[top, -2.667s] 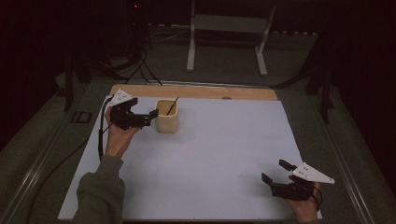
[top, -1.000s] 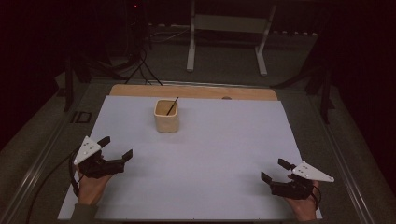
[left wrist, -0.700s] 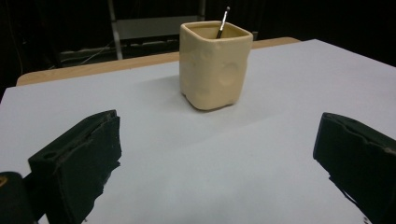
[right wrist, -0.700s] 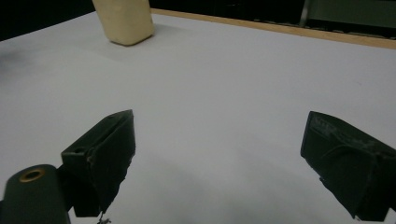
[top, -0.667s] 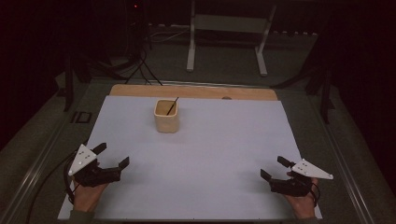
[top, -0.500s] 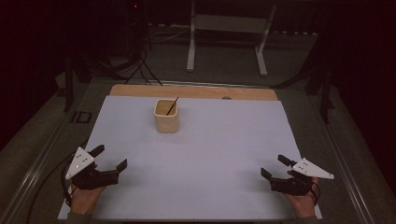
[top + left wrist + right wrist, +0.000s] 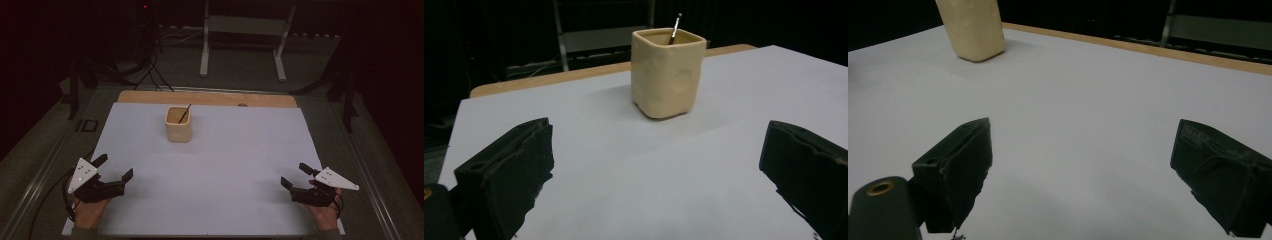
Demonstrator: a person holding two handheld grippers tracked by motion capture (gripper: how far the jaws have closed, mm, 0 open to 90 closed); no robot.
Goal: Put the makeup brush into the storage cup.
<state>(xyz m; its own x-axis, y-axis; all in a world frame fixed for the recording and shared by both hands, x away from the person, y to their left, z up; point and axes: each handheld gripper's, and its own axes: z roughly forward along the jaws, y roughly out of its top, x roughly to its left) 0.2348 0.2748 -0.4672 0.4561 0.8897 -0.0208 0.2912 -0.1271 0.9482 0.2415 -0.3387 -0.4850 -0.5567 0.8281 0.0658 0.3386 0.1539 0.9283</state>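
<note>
The cream cup [image 7: 178, 124] stands upright at the far middle of the white sheet [image 7: 235, 165] on the bench, a thin black stick [image 7: 184, 113], perhaps a brush, leaning inside. Left tongs [image 7: 114, 168] and right tongs [image 7: 294, 175] rest near, wide open, empty. A careless reach could tip the cup; nothing stands between.

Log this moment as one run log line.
left gripper: open, near left corner | right gripper: open, near right corner | cup: upright, far centre, stick inside
</note>
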